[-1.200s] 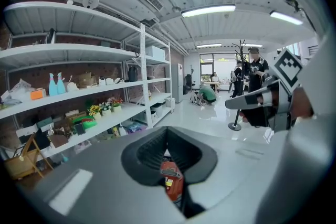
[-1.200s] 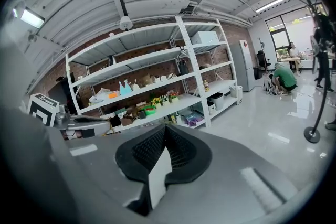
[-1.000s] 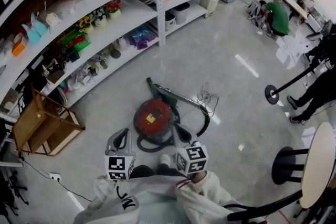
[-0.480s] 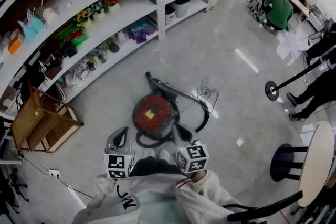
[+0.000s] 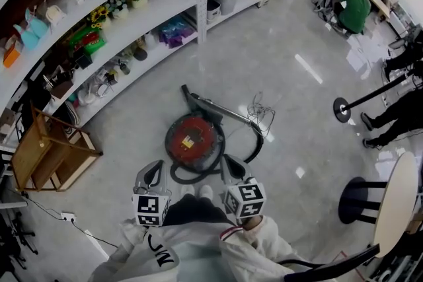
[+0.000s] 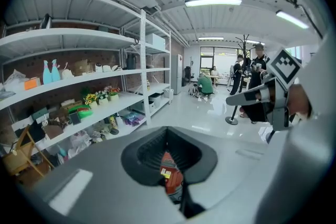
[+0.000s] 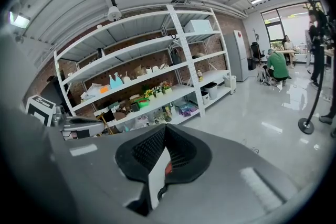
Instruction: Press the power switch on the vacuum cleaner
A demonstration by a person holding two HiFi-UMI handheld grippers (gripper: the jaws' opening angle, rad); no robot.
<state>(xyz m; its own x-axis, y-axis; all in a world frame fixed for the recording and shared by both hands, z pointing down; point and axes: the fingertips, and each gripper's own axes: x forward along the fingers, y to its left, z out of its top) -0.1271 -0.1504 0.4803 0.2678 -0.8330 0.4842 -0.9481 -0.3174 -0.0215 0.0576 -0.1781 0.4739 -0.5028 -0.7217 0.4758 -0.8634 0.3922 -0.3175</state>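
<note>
1. At the far left, shelves point(image 5: 132, 16) stocked with small goods stand well apart from the work.
2. Left of centre, the left gripper point(image 5: 156, 167) is held in front of the person's body. Its jaws are together on nothing, and in its own view the red machine shows beyond the closed tips.
3. At centre, the vacuum cleaner point(image 5: 193, 140) lies on the floor point(image 5: 291, 109) just ahead of the person's shoes point(image 5: 197, 192), with its hose point(image 5: 254, 152) looped round it. The power switch cannot be picked out.
4. Right of centre, the right gripper point(image 5: 229, 162) likewise has its jaws together and empty, clear of the machine.
5. Progress, as a judgement: approach only. Neither tool touches the machine, so reaching down to the switch and pressing it both remain.
</note>
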